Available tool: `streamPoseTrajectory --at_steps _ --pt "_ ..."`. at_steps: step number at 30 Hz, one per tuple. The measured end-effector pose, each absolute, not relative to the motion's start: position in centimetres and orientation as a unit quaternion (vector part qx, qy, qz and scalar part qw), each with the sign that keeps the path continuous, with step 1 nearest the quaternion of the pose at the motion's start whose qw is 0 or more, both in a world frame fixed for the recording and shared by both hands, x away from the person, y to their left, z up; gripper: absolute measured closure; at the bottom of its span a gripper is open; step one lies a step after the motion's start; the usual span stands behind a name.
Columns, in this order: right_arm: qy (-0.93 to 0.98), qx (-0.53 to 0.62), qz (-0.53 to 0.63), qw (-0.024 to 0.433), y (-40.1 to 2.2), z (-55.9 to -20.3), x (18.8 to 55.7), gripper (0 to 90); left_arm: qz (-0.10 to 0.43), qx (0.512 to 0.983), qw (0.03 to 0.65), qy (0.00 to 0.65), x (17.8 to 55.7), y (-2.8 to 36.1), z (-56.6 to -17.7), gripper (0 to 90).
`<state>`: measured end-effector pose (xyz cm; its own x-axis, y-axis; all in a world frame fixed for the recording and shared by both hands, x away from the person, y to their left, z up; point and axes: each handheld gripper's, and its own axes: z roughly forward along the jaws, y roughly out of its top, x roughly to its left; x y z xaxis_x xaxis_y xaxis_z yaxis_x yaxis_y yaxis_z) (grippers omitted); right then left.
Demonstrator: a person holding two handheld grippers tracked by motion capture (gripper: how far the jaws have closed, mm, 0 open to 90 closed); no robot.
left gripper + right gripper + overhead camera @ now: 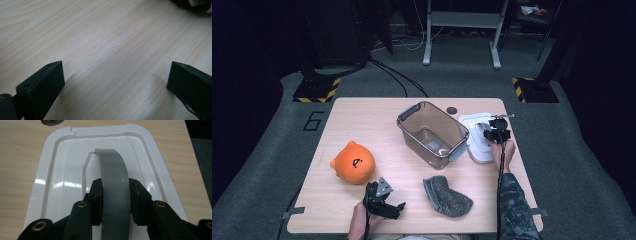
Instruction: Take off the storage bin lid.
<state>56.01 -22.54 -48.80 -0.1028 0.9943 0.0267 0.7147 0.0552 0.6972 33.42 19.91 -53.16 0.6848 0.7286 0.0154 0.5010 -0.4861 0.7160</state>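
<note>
Right now, from the high view, I have the right gripper (497, 131) down on the white lid (477, 136), which lies flat on the table (362, 115) just beside the right end of the open translucent storage box (432, 134). My left gripper (384, 200) rests near the front edge, between the orange plush toy (353, 162) and a grey sock (446, 196), touching neither.

Along the left gripper (115, 75) view, its jaws stand wide apart over bare wood with nothing between them.

Through the right gripper (115, 200) view, both pads press the sides of the lid's grey handle (113, 177), which arches up from the lid's (60, 170) recessed middle. The grip looks closed and square.

I judge the step in hand to be picking up the lid. The next move calls for a straight lift without twisting the handle, then carrying the lid over the box and lining its corners up with the rim before lowering.
</note>
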Motion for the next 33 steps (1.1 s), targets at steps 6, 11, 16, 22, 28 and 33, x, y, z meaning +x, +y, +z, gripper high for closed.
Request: streamPoseTrajectory --at_steps 6,11,16,22,28,33 --pt "0.686 0.624 0.298 0.225 -23.2 -48.8 55.4 43.1 0.161 0.847 0.354 0.363 33.4 19.9 -53.2 0.6" --pt "0.695 0.607 0.308 0.230 -23.5 -48.1 54.1 24.4 0.161 0.847 0.354 0.362 33.4 19.9 -53.2 0.6" --pt "0.702 0.585 0.334 0.230 -23.8 -47.6 52.4 14.1 0.161 0.847 0.354 0.362 33.4 19.9 -53.2 0.6" --pt "0.720 0.559 0.342 0.228 -23.5 -47.1 50.3 3.9 0.161 0.847 0.353 0.362 33.4 19.9 -53.2 0.6" --pt "0.731 0.535 0.365 0.215 -23.0 -47.0 47.8 0.0 0.161 0.847 0.353 0.362 33.4 19.9 -53.2 0.6" --pt "0.739 0.521 0.371 0.209 -22.5 -47.3 46.2 0.0 0.161 0.847 0.353 0.362 33.4 19.9 -53.1 0.6"
